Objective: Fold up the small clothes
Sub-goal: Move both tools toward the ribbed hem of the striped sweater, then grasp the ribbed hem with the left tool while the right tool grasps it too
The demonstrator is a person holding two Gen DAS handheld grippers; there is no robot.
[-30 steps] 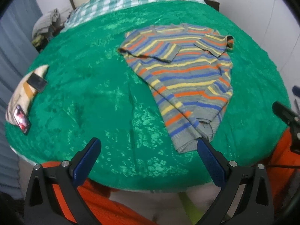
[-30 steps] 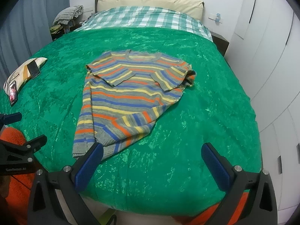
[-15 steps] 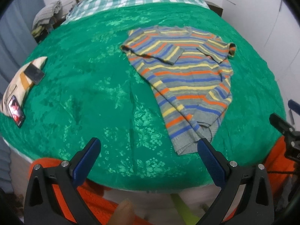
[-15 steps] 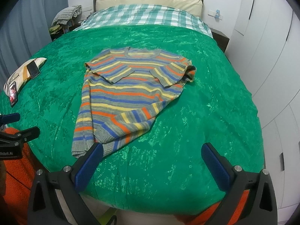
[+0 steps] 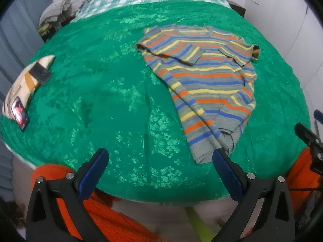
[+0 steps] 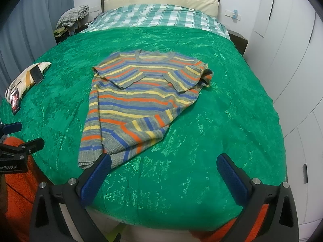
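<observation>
Two grippers hang at the near edge of a bed, both with blue-padded jaws spread wide and nothing between them. The left gripper [image 5: 159, 159] sits over the green bedspread [image 5: 97, 92] just short of the striped sweater [image 5: 206, 84], its right-side pad lying close to the sweater's grey hem. The right gripper [image 6: 164, 165] hovers at the same edge of the bedspread [image 6: 222, 121], with its left-side pad overlapping the hem corner of the striped sweater [image 6: 139, 100] in view; whether it touches the knit cannot be told. The sweater lies flat, neck toward the headboard and hem toward the grippers, both sleeves folded inward across the chest, and one side of the body already turned over so the lower part narrows to a slanted edge. Beyond the sweater, toward the headboard, a green-and-white checked sheet [image 6: 157, 18] covers the top of the bed. Well to the left of the sweater, at the bedspread's edge, a small patterned pillow [image 6: 26, 76] carries two phones [image 6: 37, 73]. Orange fabric [image 5: 105, 211] shows below the bedspread's near edge.
</observation>
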